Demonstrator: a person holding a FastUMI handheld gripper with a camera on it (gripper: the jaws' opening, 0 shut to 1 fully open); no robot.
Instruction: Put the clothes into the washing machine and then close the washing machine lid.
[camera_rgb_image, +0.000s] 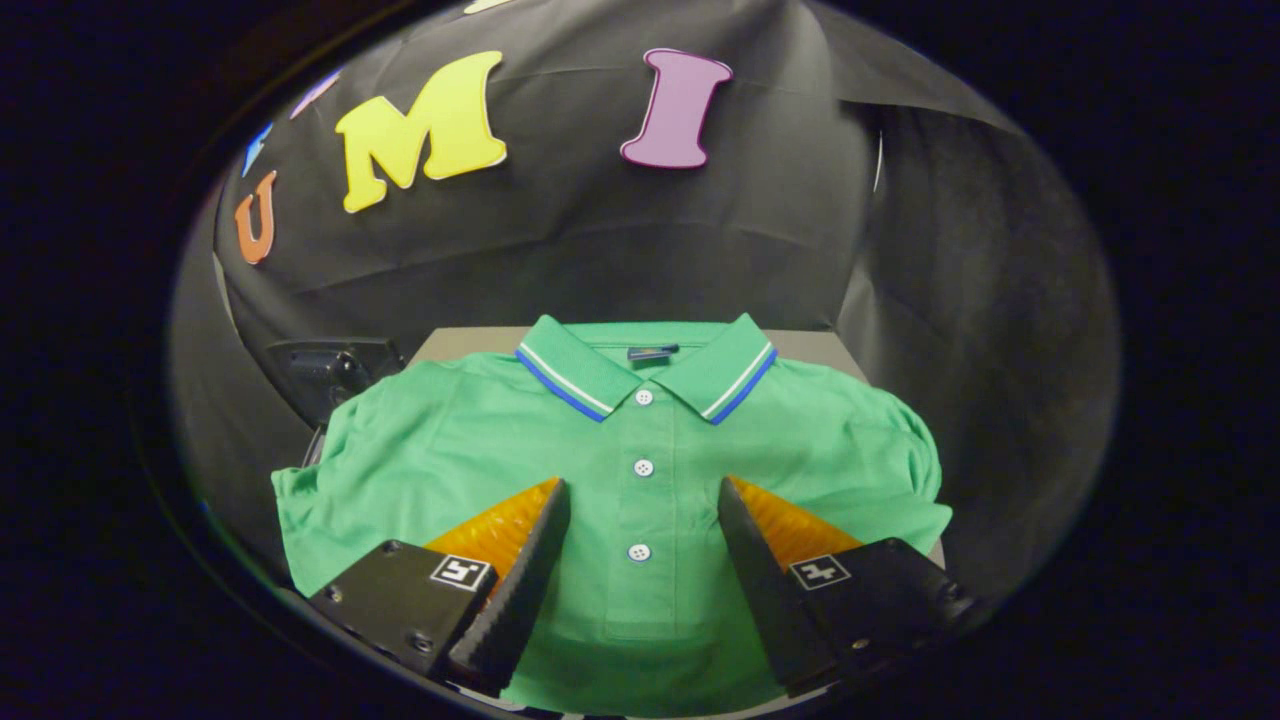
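Observation:
A green polo shirt (640, 450) with a blue and white striped collar lies flat and spread out on a grey surface (455, 345), buttons facing up. My gripper (643, 492) hangs over the shirt's chest and is open. Its two black fingers (525, 575) with orange backs stand on either side of the white button placket, and nothing is pinched between them. I cannot tell whether the fingertips touch the cloth.
A dark device (325, 372) sits beyond the shirt's left sleeve, at the grey surface's far left corner. Black cloth walls close in behind the surface and to its right.

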